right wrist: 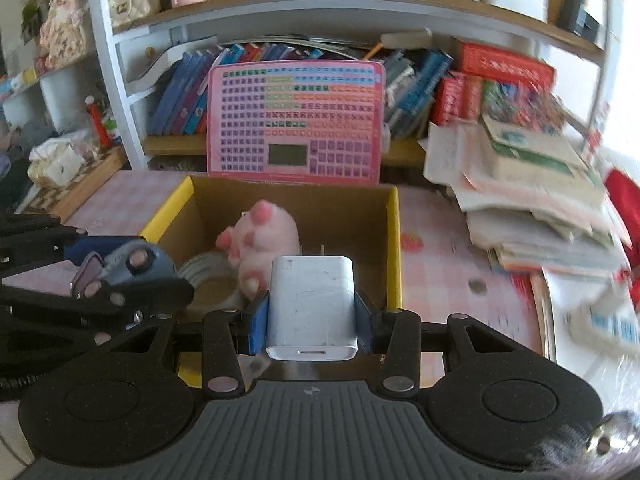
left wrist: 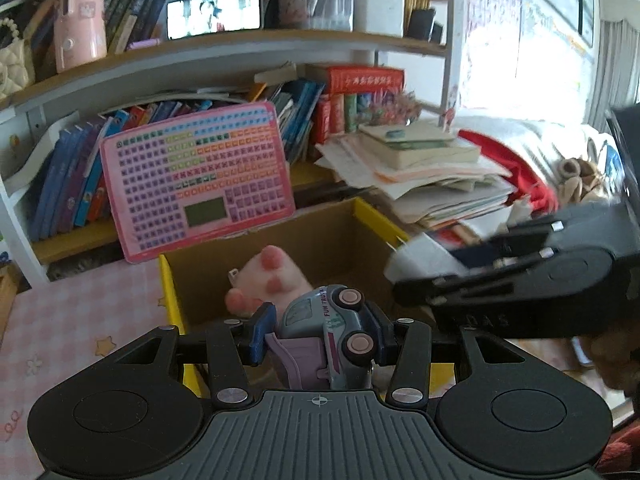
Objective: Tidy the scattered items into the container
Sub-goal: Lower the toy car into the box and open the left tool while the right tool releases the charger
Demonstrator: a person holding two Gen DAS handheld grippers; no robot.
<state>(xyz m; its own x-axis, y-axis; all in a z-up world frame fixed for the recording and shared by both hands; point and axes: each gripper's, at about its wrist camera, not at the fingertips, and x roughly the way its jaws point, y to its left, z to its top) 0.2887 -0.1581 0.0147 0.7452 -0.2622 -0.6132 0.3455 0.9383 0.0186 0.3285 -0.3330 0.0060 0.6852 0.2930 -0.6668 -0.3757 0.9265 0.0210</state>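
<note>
Bookshelves crammed with books back a pink checked desk where an open cardboard box (right wrist: pixel 394 240) sits with a pink plush toy (right wrist: pixel 264 236) and a tape roll (right wrist: pixel 204 276) inside. Tilted downward over its near edge, the left gripper (left wrist: pixel 320 336) clamps a toy car (left wrist: pixel 332 328) lying on its side, while the right gripper (right wrist: pixel 310 316), just beside it, grasps a white charger (right wrist: pixel 312 304), prongs forward.

L jaws clamp toy car (left wrist: pixel 334 330), box (left wrist: pixel 376 216) beyond
</note>
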